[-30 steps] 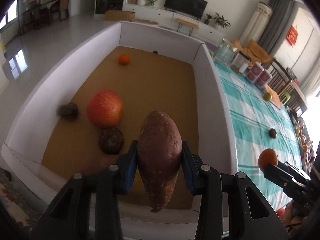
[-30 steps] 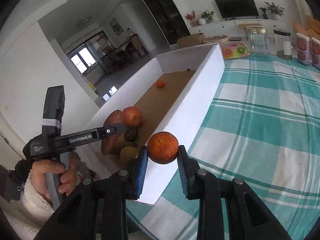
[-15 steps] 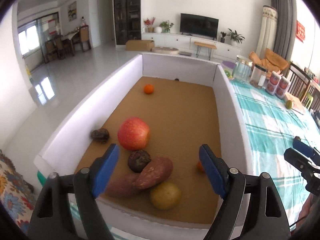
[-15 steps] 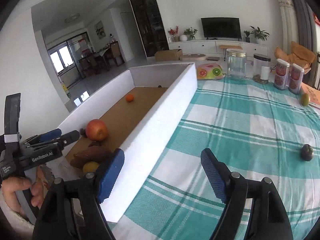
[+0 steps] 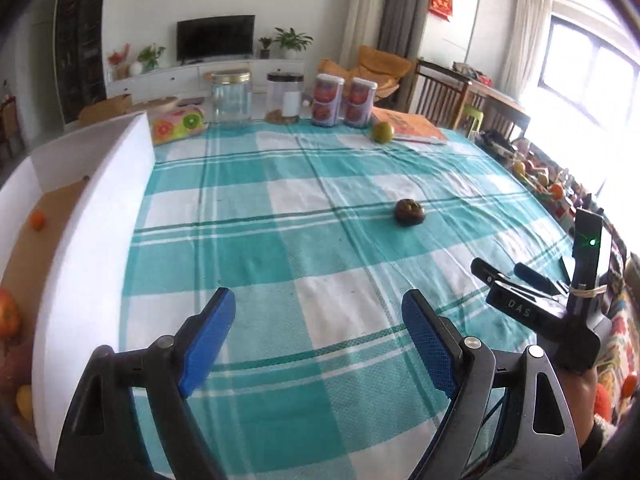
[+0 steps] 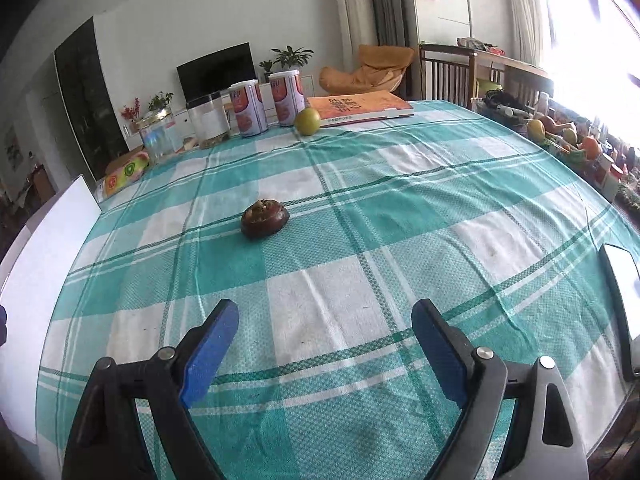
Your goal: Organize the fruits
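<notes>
While both hand-held grippers hang over the checked cloth of the counter (image 6: pixel 400 184), neither one carries anything. The left hand-held gripper (image 5: pixel 316 336) has just been opening its jaws and they now stand wide, with only cloth between them; the right hand-held gripper (image 6: pixel 324 340) has done the same and is also empty.

The landmark here is the white box (image 5: pixel 92 232), which stands on the counter at the left side. Inside it, an apple (image 5: pixel 8 312) lies near the front and a small orange (image 5: pixel 37 220) lies further back. Outside the box, well apart from its wall, a dark brown fruit (image 6: pixel 265 218) rests alone on the cloth. Much further from the box, beside an orange book (image 6: pixel 356 106) at the far edge, a green fruit (image 6: pixel 307 121) is waiting too.

The step in hand seems to be the search for the next fruit after a drop into the box. The dark brown fruit is probably the next target, because it lies straight ahead of the right hand-held gripper. This move calls for a reach forward and down, with the jaws kept wide until the round fruit sits between the pads, since it could roll away.
</notes>
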`<state>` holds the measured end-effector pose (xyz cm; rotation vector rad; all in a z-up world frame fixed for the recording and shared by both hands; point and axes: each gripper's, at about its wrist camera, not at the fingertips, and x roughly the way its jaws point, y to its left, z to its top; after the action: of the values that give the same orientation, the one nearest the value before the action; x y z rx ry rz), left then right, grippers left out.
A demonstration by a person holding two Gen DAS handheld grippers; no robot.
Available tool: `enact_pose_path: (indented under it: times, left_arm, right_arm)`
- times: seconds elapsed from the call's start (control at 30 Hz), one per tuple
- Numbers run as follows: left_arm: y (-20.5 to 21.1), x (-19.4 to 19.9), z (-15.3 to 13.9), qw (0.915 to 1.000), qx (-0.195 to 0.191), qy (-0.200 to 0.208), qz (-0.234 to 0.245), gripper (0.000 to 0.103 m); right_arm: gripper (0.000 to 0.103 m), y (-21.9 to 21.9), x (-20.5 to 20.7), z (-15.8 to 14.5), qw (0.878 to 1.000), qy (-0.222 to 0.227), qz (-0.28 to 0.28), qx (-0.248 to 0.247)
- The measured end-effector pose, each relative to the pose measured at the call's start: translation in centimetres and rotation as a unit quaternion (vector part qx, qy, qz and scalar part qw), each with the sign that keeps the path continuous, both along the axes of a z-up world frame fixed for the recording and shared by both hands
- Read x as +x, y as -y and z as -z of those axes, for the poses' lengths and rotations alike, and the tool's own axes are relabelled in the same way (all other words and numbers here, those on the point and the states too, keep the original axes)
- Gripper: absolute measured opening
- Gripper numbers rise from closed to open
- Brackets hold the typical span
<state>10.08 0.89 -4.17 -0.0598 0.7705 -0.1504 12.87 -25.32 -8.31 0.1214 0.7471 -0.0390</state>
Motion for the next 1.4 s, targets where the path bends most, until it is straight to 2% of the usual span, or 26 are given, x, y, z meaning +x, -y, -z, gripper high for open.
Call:
enact_pose_path:
  times: [0.13, 0.37, 0.4, 0.6, 1.03, 1.1, 1.2, 1.4]
  left_arm:
    - [2.2, 3.0, 3.7, 0.9988, 0.038, -0.030, 0.003, 0.087]
    - [1.6, 5.2, 8.0, 0.9957, 0.050, -0.073, -0.027, 0.087]
    - [1.6, 5.0, 8.0, 0.9963, 0.053, -0.060, -0.030, 0.087]
    - [2.2, 5.4, 8.4, 0.9953, 0.065, -0.069, -0.021, 0.095]
    - [2.1, 5.5, 8.4, 0.9955, 0.061, -0.069, -0.021, 0.096]
    - [2.1, 5.5, 8.4, 0.9955, 0.061, -0.069, -0.021, 0.096]
    - [2.1, 5.5, 8.4, 0.9955, 0.061, -0.069, -0.021, 0.096]
    - [2.1, 5.4, 8.4, 0.9955, 0.061, -0.069, -0.021, 0.096]
  right_arm:
    - [0.089, 0.0, 0.1, 0.5, 1.000, -0.019, 0.003, 0.004]
    - [0.089, 0.0, 1.0, 1.9, 0.999, -0.048, 0.009, 0.018]
    - [0.089, 0.1, 1.2, 2.1, 0.998, -0.053, 0.011, 0.022]
    - [0.089, 0.6, 1.6, 3.0, 0.996, -0.072, 0.020, 0.038]
    - [0.095, 0.1, 1.5, 3.1, 0.997, -0.075, 0.015, 0.027]
    - [0.095, 0.6, 1.2, 2.7, 0.997, -0.065, 0.026, 0.032]
    - [0.095, 1.0, 0.7, 2.0, 0.998, -0.047, 0.049, 0.013]
    - [0.095, 1.4, 1.3, 2.7, 0.995, -0.071, 0.062, 0.011]
